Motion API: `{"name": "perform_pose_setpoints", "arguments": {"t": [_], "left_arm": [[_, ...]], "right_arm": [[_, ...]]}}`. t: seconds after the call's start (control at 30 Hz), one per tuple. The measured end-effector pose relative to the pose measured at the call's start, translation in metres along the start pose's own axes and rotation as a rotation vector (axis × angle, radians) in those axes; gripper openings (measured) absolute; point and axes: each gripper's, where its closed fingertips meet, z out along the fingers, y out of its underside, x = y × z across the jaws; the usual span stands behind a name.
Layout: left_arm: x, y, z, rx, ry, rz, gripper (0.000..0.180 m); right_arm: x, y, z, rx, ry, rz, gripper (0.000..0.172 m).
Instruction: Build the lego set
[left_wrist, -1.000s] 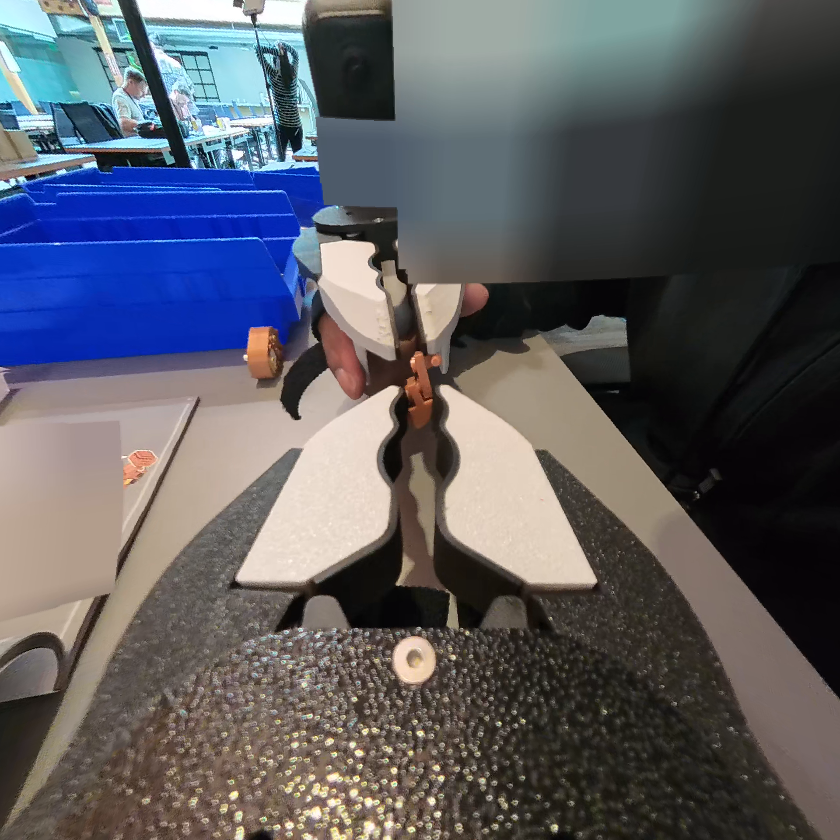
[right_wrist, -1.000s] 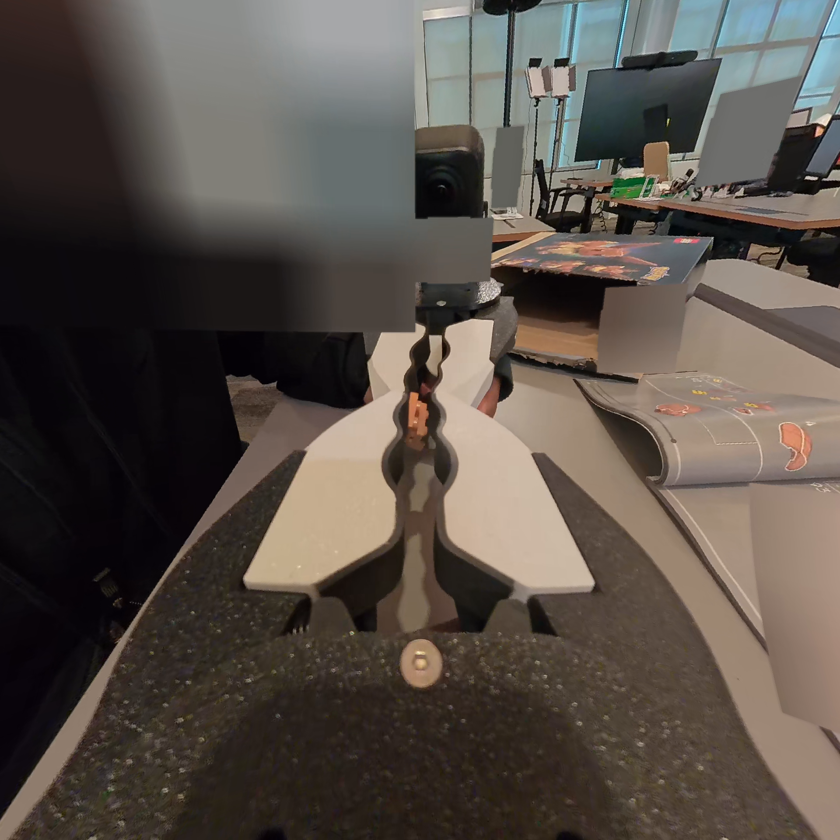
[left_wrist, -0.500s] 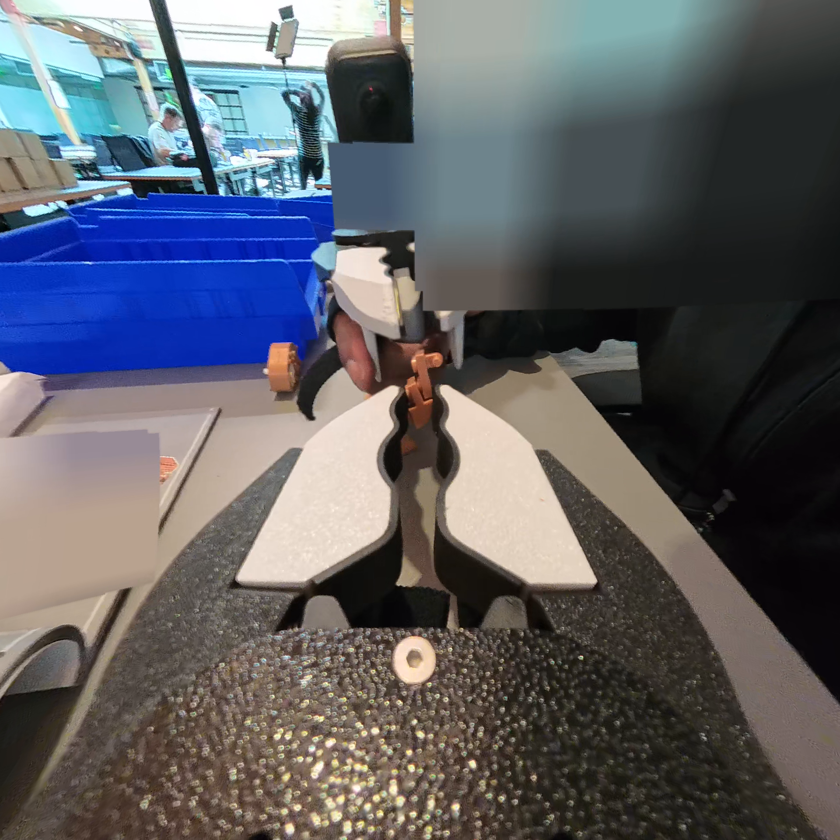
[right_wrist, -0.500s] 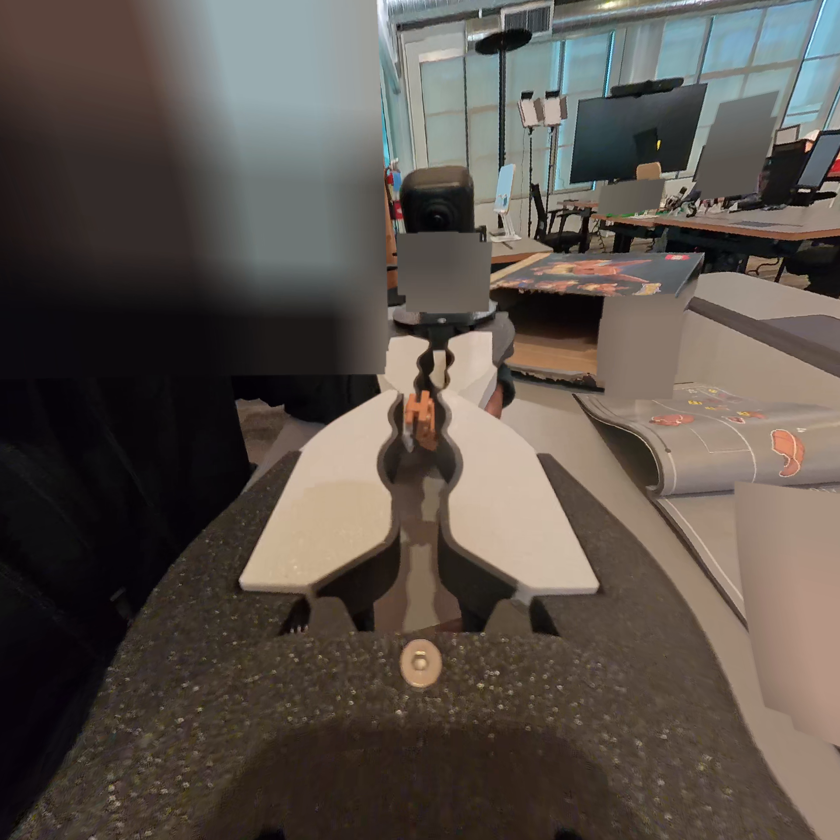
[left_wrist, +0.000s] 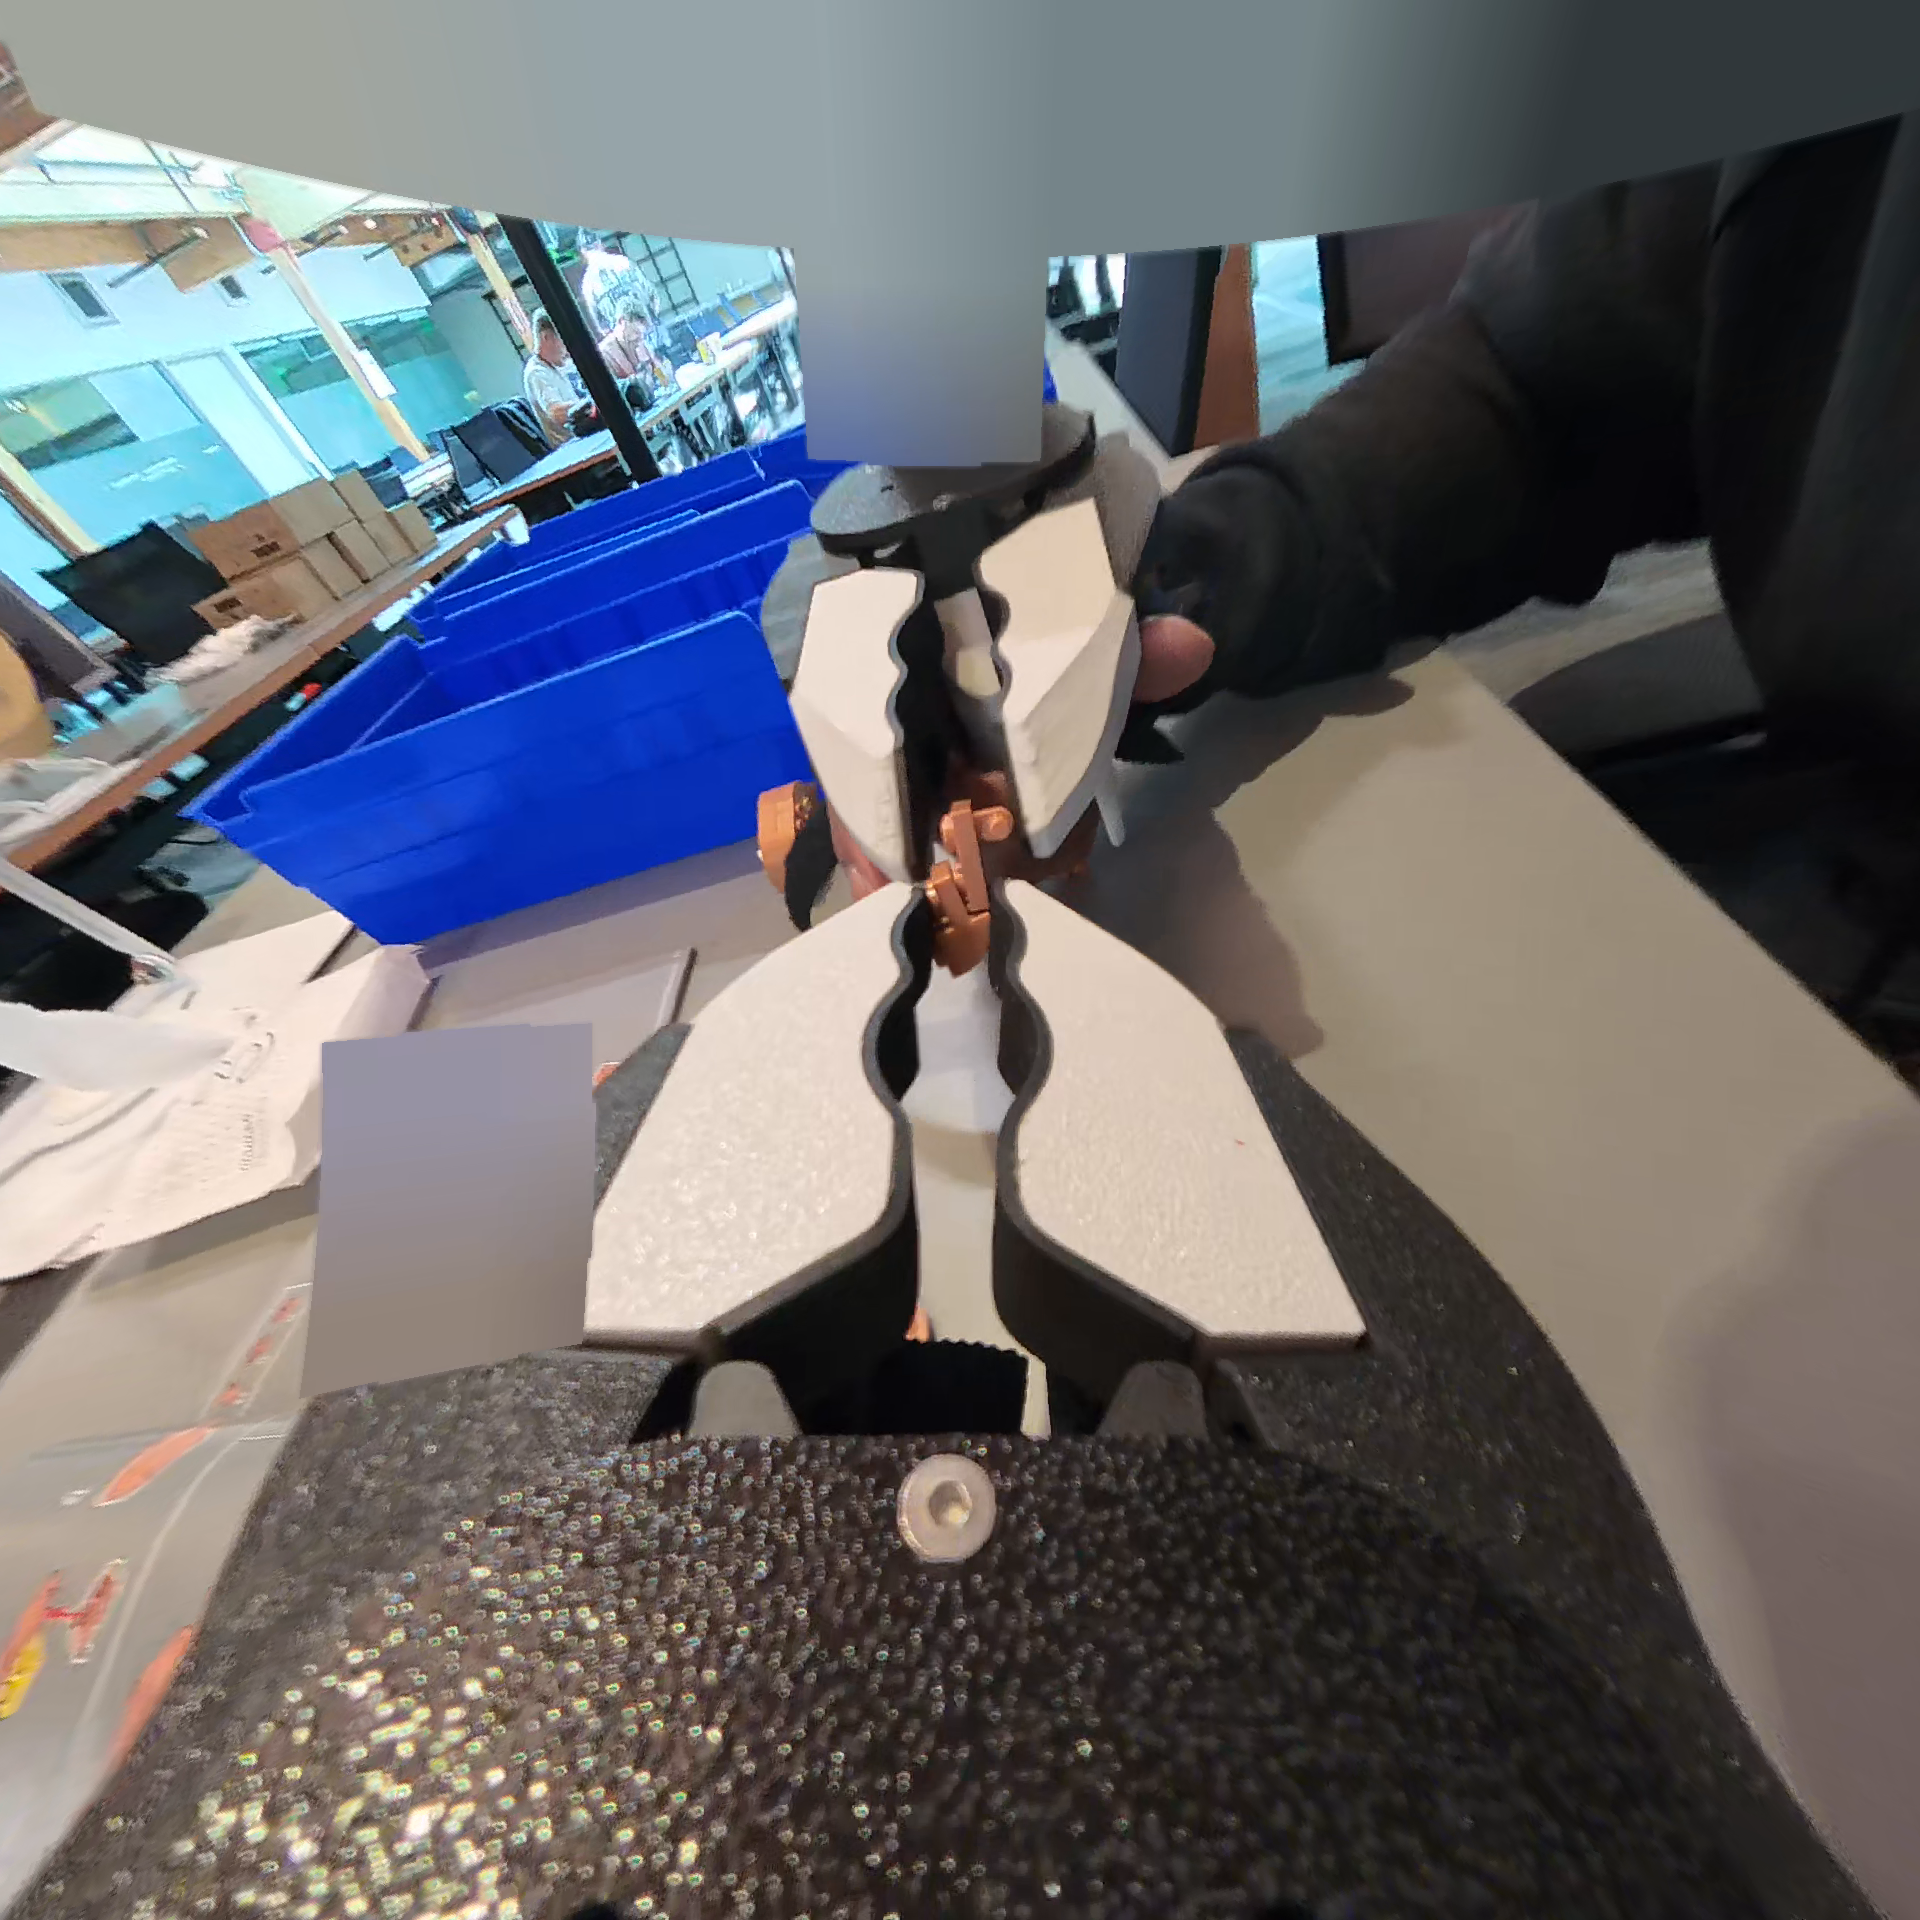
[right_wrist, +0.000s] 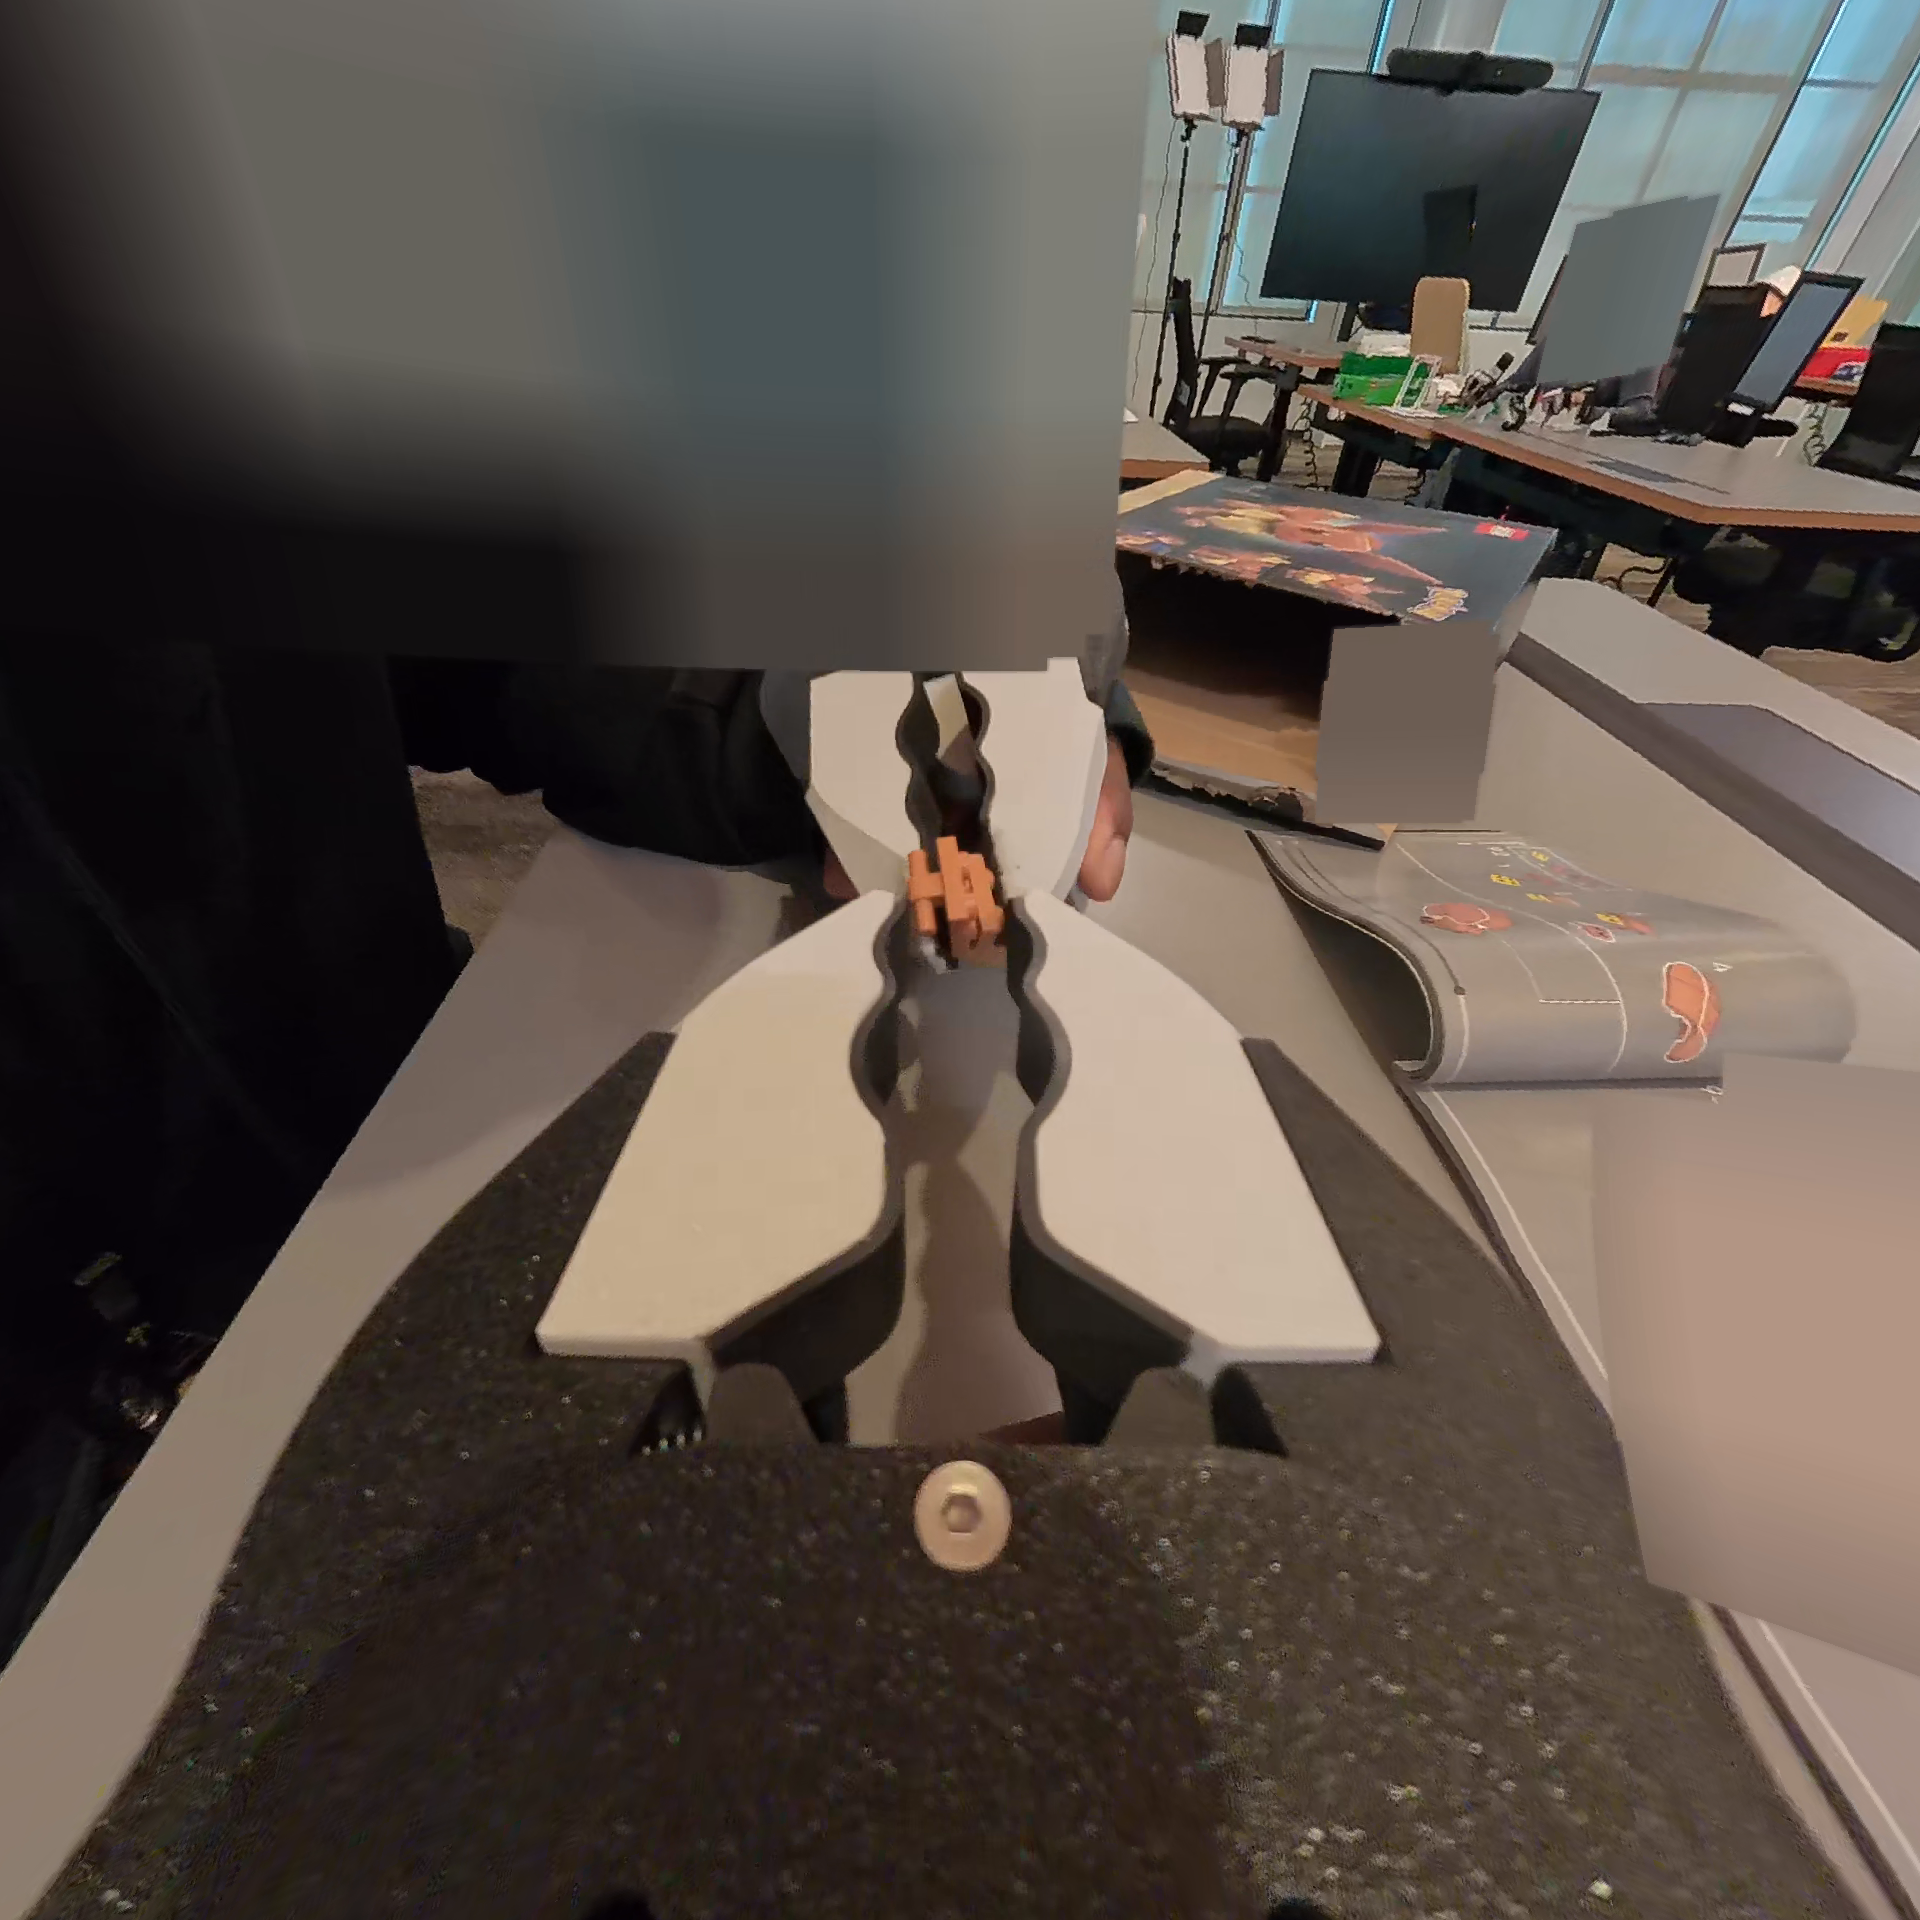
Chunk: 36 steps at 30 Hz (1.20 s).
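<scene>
The left tongs (left_wrist: 951, 914) are clamping a small orange brick piece (left_wrist: 956, 904) above the grey bench (left_wrist: 1455, 935), near its right edge. The right tongs (left_wrist: 961, 821) are facing them tip to tip, standing apart around the piece's other end. Blue bins (left_wrist: 520, 769) are crowding the left; a gloved hand (left_wrist: 1226, 613) is steadying the right tongs.

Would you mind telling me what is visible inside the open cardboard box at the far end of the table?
Inside the cardboard box, only bare brown floor and dark shadow show. A blurred patch covers its right end, and its printed lid hides the back, so any contents there cannot be seen.
</scene>
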Motion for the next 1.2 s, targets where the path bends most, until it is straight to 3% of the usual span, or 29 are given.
{"name": "perform_pose_setpoints", "arguments": {"t": [0.57, 1.07, 1.2], "left_arm": [[-0.0043, 0.0020, 0.0014, -0.055, -0.080, 0.100, 0.010], [-0.0072, 0.0004, 0.0003, -0.054, -0.100, 0.088, 0.010], [-0.0072, -0.0008, 0.0003, -0.027, -0.076, 0.016, 0.010]], "right_arm": [[0.0043, 0.0020, 0.0016, -0.051, 0.105, -0.170, 0.014], [0.0064, -0.0012, 0.0026, -0.031, 0.150, -0.209, 0.013], [0.0068, -0.0029, 0.0027, -0.017, 0.139, -0.161, 0.013]]}}
